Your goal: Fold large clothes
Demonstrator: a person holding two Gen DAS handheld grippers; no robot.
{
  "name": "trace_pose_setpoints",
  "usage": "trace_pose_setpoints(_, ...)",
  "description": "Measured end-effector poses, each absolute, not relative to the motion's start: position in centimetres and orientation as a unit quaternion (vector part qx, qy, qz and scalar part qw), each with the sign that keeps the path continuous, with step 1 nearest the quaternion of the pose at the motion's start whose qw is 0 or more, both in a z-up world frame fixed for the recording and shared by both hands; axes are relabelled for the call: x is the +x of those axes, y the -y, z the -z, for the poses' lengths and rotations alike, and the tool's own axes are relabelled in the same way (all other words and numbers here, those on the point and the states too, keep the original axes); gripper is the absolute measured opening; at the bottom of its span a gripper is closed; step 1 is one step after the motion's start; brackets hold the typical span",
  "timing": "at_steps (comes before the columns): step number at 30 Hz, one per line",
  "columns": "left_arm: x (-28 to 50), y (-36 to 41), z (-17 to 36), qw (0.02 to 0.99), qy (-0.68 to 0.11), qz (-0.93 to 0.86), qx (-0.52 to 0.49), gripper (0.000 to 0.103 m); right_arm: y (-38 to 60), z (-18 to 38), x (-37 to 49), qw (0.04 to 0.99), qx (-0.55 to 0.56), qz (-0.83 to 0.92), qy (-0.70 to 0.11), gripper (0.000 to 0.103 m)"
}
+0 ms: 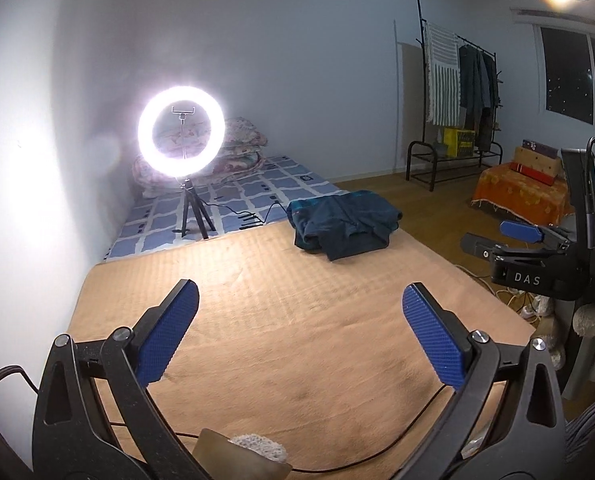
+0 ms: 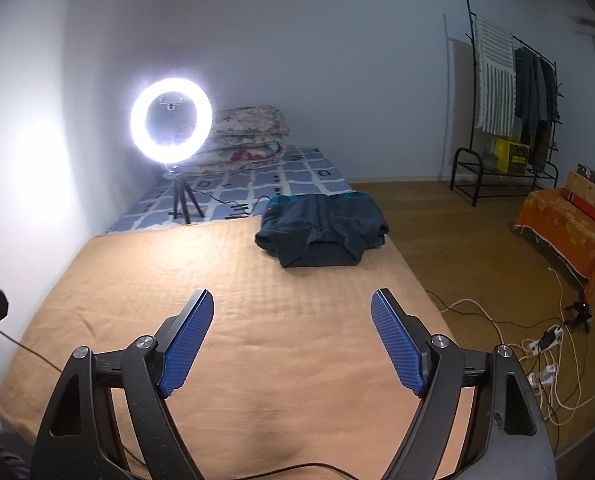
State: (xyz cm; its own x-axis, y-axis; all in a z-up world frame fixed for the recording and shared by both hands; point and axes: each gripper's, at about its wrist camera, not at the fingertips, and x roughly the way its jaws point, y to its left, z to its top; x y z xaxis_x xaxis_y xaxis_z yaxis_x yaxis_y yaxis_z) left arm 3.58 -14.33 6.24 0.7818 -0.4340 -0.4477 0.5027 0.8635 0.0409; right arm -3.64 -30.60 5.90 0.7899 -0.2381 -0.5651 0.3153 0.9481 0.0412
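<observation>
The dark teal garment lay folded at the far right of the tan blanket; left gripper and right gripper hung spread, empty. Folding looked finished.

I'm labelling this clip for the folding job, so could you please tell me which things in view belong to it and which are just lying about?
Belongs to the job:
- dark folded garment
- tan blanket it lies on
- left gripper, open
- right gripper, open

Just lying about:
- ring light
- floral quilts
- clothes rack
- floor cables
</observation>
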Motion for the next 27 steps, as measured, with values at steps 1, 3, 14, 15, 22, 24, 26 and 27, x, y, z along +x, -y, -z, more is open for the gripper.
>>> trace_pose_setpoints(1,3.5,14.3,-6.2,0.941,-0.217,0.249,0.079,0.103,30.6,-5.9,-3.7,0.943,0.066,0.148,-0.289,0.082)
trace_pose_setpoints(3,3.5,14.4,-6.1,0.94,-0.217,0.25,0.078,0.103,30.6,-5.8,-3.7,0.943,0.065,0.151,-0.289,0.082)
trace_pose_setpoints(14,3.3,14.3,-5.7,0.939,-0.22,0.252,0.08,0.103,31.0,-6.0,-4.0,0.944,0.066,0.155,-0.284,0.082)
trace_pose_setpoints(15,3.3,14.3,-5.7,0.939,-0.22,0.251,0.08,0.103,31.1,-6.0,-4.0,0.944,0.066,0.156,-0.284,0.082)
trace_pose_setpoints(22,3.3,14.2,-5.6,0.938,-0.223,0.252,0.082,0.103,31.4,-6.0,-4.0,0.943,0.069,0.155,-0.285,0.082)
trace_pose_setpoints(24,3.3,14.2,-5.6,0.939,-0.221,0.249,0.083,0.103,31.4,-6.0,-4.0,0.943,0.07,0.155,-0.285,0.082)
trace_pose_setpoints(26,3.3,14.3,-5.6,0.94,-0.219,0.247,0.085,0.103,31.6,-6.0,-4.0,0.943,0.072,0.155,-0.285,0.082)
trace_pose_setpoints(27,3.2,14.2,-5.6,0.941,-0.218,0.246,0.085,0.103,31.6,-6.0,-4.0,0.943,0.073,0.155,-0.285,0.082)
